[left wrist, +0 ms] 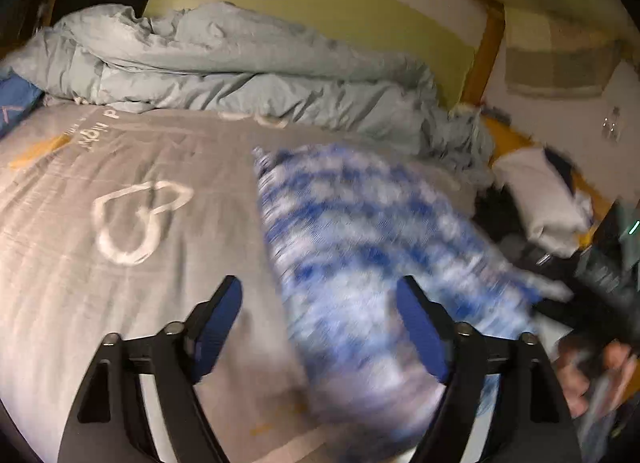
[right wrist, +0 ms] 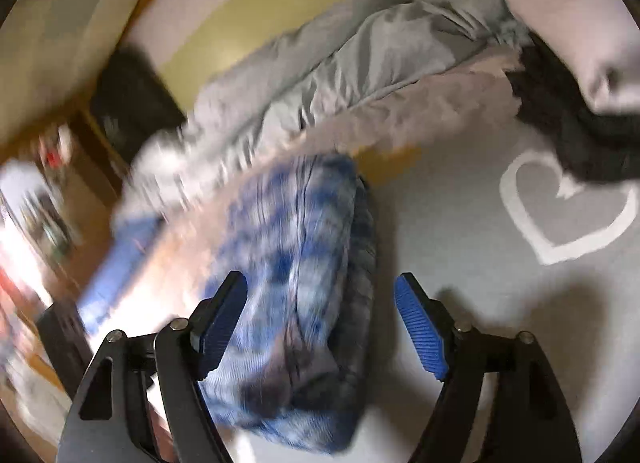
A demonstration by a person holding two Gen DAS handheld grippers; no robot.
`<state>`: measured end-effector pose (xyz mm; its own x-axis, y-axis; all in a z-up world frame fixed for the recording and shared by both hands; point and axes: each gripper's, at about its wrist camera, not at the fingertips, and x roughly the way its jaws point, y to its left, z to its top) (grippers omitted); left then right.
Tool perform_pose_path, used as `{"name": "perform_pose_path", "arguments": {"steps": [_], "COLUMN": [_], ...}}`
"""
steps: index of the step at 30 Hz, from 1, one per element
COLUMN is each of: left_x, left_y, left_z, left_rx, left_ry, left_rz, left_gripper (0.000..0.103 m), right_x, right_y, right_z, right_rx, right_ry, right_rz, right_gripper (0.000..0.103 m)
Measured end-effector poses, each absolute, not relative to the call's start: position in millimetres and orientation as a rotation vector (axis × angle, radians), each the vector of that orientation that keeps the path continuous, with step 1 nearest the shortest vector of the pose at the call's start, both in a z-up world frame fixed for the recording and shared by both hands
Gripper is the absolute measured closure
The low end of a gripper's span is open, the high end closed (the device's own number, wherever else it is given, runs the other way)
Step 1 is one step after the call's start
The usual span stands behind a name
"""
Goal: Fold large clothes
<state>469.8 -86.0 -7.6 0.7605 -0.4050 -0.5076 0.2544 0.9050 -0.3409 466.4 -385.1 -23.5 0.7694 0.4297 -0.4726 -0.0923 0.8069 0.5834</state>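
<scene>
Nearest in the left wrist view, the left gripper [left wrist: 320, 327] hangs over the bed with its blue pads spread wide apart and nothing between them. The right gripper [right wrist: 320, 327] is likewise spread wide; the cloth fills the gap in its picture, but neither pad appears to pinch it, so I judge both grippers empty-handed.

Just beyond the pads lies the blue and white garment [left wrist: 360, 263], a tie-dye or check pattern too blurred to name the kind of clothing. In the right wrist view the garment [right wrist: 292, 295] looks bunched into a thick, narrow bundle with a darker doubled edge along its right side. That reads to me as partly folded: it is already gathered lengthwise into a long strip, but it is lumpy, not squared, and it seems to need at least one more fold across its length plus smoothing.

Its long axis runs from the bottom of each frame up toward the middle, roughly along the line of the fingers; in the left view it leans from lower right to upper left. Which end is the neck or hem I cannot tell.

It rests on the grey bedsheet [left wrist: 120, 283] with a white heart print [left wrist: 136, 219]. Farther off, a rumpled grey duvet [left wrist: 224, 71] is heaped across the upper frame, and a white pillow [left wrist: 544, 199] sits at the right edge.
</scene>
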Motion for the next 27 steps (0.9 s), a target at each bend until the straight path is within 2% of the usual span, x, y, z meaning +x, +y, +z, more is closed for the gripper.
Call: {"name": "perform_pose_path", "arguments": {"steps": [3,7,11,12,13,15,16,18,21,27], "left_x": [489,516,529,529,528,526,523,513,498,481], "left_y": [-87,-76,-69,-72,-76,-84,-85,-88,-96,-152], "left_z": [-8,-38,-60,-60,-61,-61,-57,-45,-22,85], "left_rx": [-0.358,-0.551,-0.682,-0.671,-0.66,-0.603,-0.587,-0.55,-0.507,-0.43], "left_ry": [0.65,0.815,0.891,0.882,0.887,0.869,0.849,0.782,0.722,0.587], "left_rz": [-0.425,-0.509,-0.59,-0.605,-0.622,-0.608,-0.603,-0.599,-0.61,-0.718], "left_gripper": [0.018,0.018,0.018,0.028,0.044,0.053,0.055,0.06,0.064,0.065], "right_x": [481,506,511,512,514,512,511,503,485,449], "right_y": [-382,-375,-371,-370,-368,-367,-365,-361,-358,-405], "right_z": [-35,-60,-69,-71,-75,-75,-72,-60,-34,49], "right_rx": [0.599,0.714,0.724,0.735,0.754,0.744,0.73,0.683,0.593,0.597], "right_ry": [0.675,0.811,0.835,0.838,0.852,0.839,0.823,0.762,0.675,0.527], "right_rz": [0.305,0.436,0.433,0.447,0.465,0.444,0.443,0.447,0.442,0.42], "right_gripper": [0.028,0.028,0.038,0.051,0.057,0.072,0.074,0.078,0.079,0.08]}}
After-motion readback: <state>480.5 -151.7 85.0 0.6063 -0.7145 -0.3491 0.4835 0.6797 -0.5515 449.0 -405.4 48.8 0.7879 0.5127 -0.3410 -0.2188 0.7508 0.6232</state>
